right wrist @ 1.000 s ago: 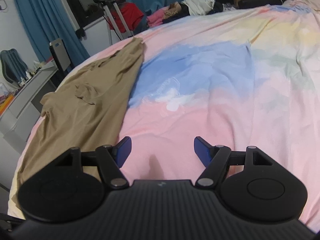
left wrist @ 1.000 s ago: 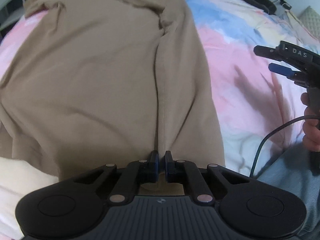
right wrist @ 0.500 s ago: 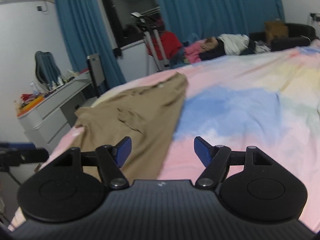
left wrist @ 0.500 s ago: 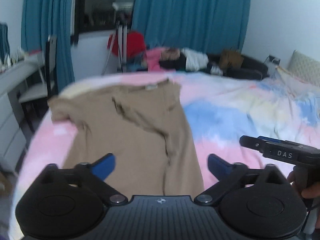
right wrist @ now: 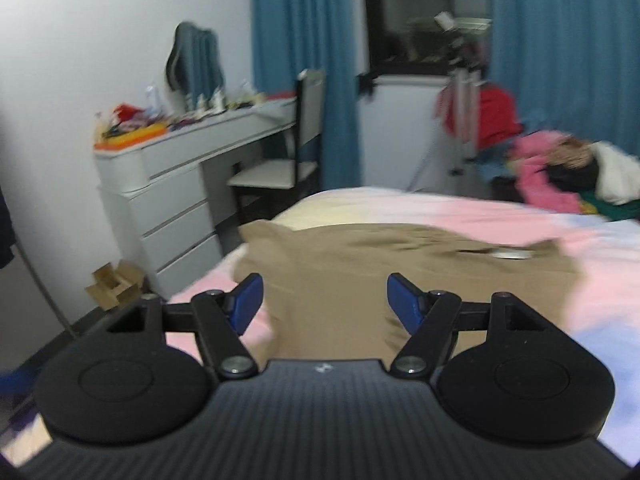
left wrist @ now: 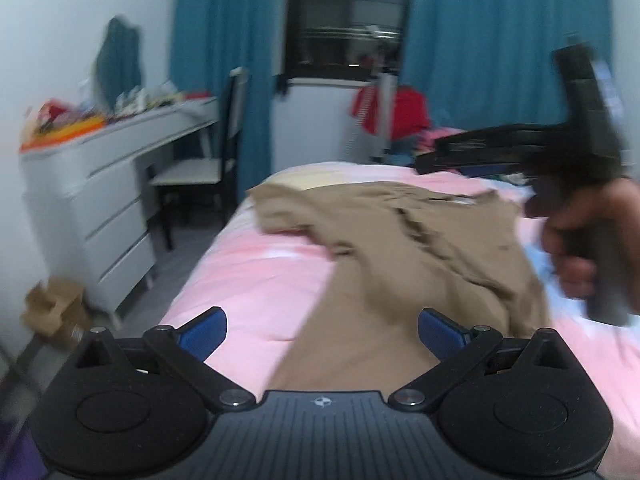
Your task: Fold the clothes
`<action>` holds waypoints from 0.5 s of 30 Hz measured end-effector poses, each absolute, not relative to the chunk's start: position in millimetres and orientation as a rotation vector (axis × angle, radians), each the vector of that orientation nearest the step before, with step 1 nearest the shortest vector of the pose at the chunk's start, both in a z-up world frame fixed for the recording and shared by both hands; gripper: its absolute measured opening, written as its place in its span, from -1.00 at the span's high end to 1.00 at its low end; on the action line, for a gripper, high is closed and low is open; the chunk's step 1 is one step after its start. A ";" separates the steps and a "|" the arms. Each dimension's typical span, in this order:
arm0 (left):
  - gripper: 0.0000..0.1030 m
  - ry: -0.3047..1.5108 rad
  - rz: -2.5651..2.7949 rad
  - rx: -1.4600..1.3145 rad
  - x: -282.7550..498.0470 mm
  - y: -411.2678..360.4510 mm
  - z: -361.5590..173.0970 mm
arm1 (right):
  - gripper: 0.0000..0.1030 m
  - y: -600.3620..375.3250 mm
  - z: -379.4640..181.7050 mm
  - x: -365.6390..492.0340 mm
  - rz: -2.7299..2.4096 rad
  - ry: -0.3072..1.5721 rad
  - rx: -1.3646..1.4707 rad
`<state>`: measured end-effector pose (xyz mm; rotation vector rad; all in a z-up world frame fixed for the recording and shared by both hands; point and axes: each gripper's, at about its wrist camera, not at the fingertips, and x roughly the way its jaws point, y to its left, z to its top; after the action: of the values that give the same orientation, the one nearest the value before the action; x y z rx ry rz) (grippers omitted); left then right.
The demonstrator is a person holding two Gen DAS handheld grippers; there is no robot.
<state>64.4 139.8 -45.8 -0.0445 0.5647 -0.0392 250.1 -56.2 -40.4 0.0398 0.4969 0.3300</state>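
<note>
A tan shirt [left wrist: 400,264] lies spread on the pastel bedsheet [left wrist: 256,280], one sleeve out to the left and a crease down its middle; it also shows in the right wrist view [right wrist: 360,272]. My left gripper [left wrist: 322,332] is open and empty, raised above the shirt's near end. My right gripper [right wrist: 322,300] is open and empty above the shirt. In the left wrist view the right gripper's body [left wrist: 560,152] hangs in the air at the right, held by a hand. Both views are blurred by motion.
A white dresser [left wrist: 100,184] with clutter and a chair [left wrist: 200,168] stand left of the bed. A cardboard box [left wrist: 56,312] lies on the floor. A heap of clothes [right wrist: 560,168] and a red garment sit beyond the bed, by blue curtains.
My left gripper let go of the shirt's hem, opened and lifted away. Both grippers swung upward and left, now facing the dresser and window. The right gripper stayed open.
</note>
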 end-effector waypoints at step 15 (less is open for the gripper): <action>-0.93 0.688 0.156 -0.194 135.3 213.3 -109.7 | -0.35 127.1 -146.1 455.1 0.313 0.613 -0.131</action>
<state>135.3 213.3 -109.7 -0.1939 0.6879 0.1560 455.1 127.1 -146.1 -0.1309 0.6127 0.3133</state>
